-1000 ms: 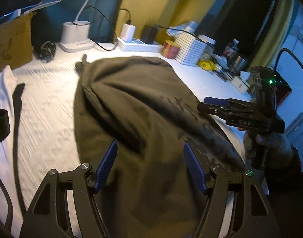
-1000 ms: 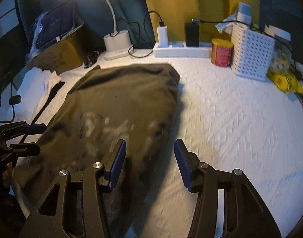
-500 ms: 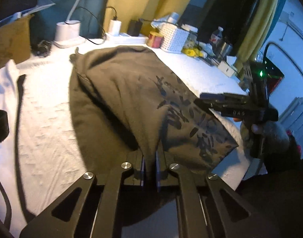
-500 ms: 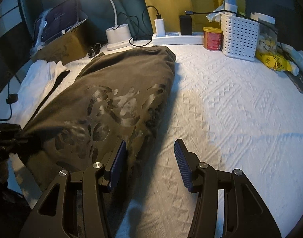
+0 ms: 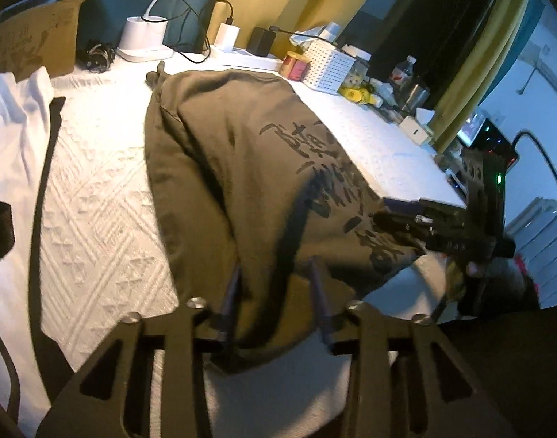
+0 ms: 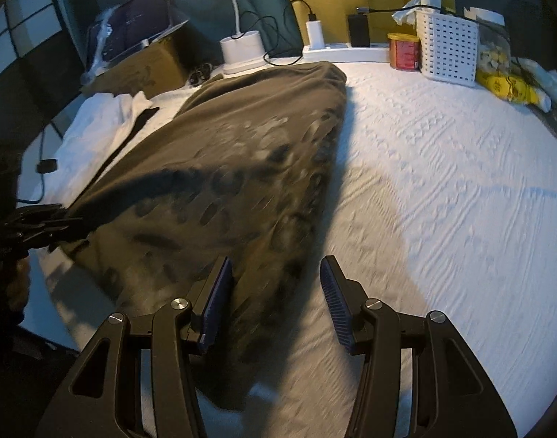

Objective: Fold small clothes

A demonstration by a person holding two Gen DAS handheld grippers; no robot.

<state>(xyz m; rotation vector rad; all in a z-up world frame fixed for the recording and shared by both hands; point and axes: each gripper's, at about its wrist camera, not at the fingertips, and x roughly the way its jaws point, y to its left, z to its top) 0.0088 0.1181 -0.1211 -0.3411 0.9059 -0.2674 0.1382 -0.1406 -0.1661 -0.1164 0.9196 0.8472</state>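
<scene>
An olive-brown sweatshirt (image 5: 223, 146) with a dark print lies lengthwise on the white textured cover (image 5: 96, 200). My left gripper (image 5: 275, 273) is at its near hem. Its jaws are opening, and a fold of the hem stands loose between the blue pads. In the right wrist view the same sweatshirt (image 6: 242, 146) runs from the lamp to the near edge. My right gripper (image 6: 275, 261) hovers open over its near right edge, with cloth beneath the gap but not pinched. Each gripper shows in the other's view: the right gripper (image 5: 399, 215) by the printed corner, the left gripper (image 6: 56, 219) at the left corner.
Along the back stand a lamp base (image 6: 240, 47), a power strip (image 6: 344, 53), a red can (image 6: 404, 51) and a white basket (image 6: 448, 51). A cardboard box (image 5: 34, 43), a white garment (image 5: 12, 127) and a black strap (image 5: 46, 153) lie left. The table edge is close in front.
The left gripper closed on the near hem half a second ago and now stands parted again. Both grippers moved toward the near end of the sweatshirt; the right one stayed open.
</scene>
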